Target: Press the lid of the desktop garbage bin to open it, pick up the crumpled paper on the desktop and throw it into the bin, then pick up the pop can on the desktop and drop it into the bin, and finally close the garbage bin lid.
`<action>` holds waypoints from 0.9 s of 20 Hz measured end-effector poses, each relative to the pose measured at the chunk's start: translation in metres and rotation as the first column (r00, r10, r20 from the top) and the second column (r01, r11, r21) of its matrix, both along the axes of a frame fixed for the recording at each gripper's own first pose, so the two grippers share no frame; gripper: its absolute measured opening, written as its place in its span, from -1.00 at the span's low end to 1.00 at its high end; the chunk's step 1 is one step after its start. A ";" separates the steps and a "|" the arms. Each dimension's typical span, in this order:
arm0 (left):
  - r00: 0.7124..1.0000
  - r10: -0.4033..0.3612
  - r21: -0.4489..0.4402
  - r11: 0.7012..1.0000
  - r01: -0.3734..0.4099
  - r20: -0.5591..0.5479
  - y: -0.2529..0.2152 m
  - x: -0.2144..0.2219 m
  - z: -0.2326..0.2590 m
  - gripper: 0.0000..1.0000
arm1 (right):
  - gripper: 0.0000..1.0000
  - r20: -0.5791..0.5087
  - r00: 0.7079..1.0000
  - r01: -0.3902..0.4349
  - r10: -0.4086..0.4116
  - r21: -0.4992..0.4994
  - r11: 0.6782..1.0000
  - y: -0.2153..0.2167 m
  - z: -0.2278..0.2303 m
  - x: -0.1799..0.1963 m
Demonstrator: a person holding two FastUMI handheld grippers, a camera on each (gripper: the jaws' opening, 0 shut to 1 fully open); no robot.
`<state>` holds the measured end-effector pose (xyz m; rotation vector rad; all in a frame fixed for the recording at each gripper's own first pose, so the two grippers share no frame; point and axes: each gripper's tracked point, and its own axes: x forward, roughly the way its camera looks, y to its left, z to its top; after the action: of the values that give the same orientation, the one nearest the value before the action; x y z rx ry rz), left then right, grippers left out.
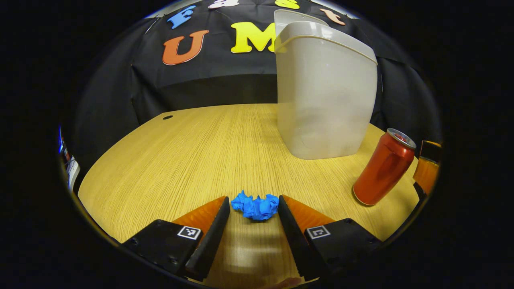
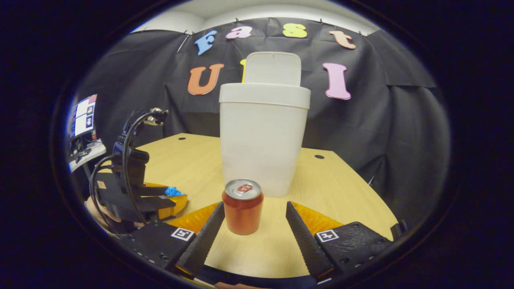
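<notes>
Crumpled blue paper wad [image 1: 256, 206] sits dead ahead between the left gripper [image 1: 253, 208] tips — jaws released, straddling it low over the wooden desktop [image 1: 192, 160], near its front edge. White plastic bin [image 1: 325, 92] stands beyond, lid [image 2: 273, 68] up. Right gripper [image 2: 253, 218] — spread wide, unclenched — flanks the upright red pop can [image 2: 242, 206].
</notes>
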<state>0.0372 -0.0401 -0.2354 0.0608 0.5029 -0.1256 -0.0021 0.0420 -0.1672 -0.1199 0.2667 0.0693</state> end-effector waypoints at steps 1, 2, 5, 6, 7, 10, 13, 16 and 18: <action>1.000 -0.010 0.000 1.000 0.010 0.001 -0.001 -0.001 -0.001 0.56 | 0.88 -0.012 1.000 -0.004 0.004 0.011 1.000 0.002 -0.006 0.000; 1.000 -0.019 0.000 1.000 0.019 0.002 -0.003 -0.001 0.000 0.46 | 0.80 -0.021 1.000 -0.009 0.010 0.014 1.000 0.004 -0.012 0.000; 1.000 -0.015 -0.006 1.000 0.015 0.002 -0.006 -0.003 -0.002 0.25 | 0.88 -0.027 1.000 -0.001 0.001 0.012 1.000 0.003 -0.021 0.005; 1.000 -0.011 -0.006 1.000 0.011 0.003 -0.005 -0.004 -0.001 0.16 | 0.97 -0.031 1.000 -0.002 0.002 0.020 1.000 0.004 -0.022 0.007; 1.000 -0.011 -0.005 1.000 0.011 0.006 -0.003 -0.003 -0.002 0.12 | 0.89 -0.036 0.999 -0.006 0.007 0.030 1.000 0.007 -0.023 0.010; 1.000 -0.010 -0.020 1.000 0.010 0.017 -0.001 0.000 -0.001 -0.02 | 0.88 -0.031 1.000 -0.001 0.002 0.033 0.999 0.012 -0.025 0.018; 1.000 0.001 -0.025 1.000 0.000 0.024 0.000 -0.001 0.000 -0.12 | 0.89 -0.031 0.999 0.020 -0.019 0.022 1.000 0.013 -0.031 0.028; 0.999 0.009 -0.039 0.999 -0.008 0.031 0.001 -0.002 0.005 -0.26 | 0.89 -0.034 0.999 0.018 -0.017 0.028 0.999 0.016 -0.033 0.037; 0.999 0.006 -0.042 0.999 -0.004 0.046 -0.002 -0.003 0.009 -0.28 | 0.89 -0.039 0.998 0.041 -0.041 0.022 0.999 0.013 -0.036 0.046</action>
<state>0.0345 -0.0425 -0.2259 0.0220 0.4545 -0.1298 0.0444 0.0551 -0.2028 -0.0902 0.3063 0.0340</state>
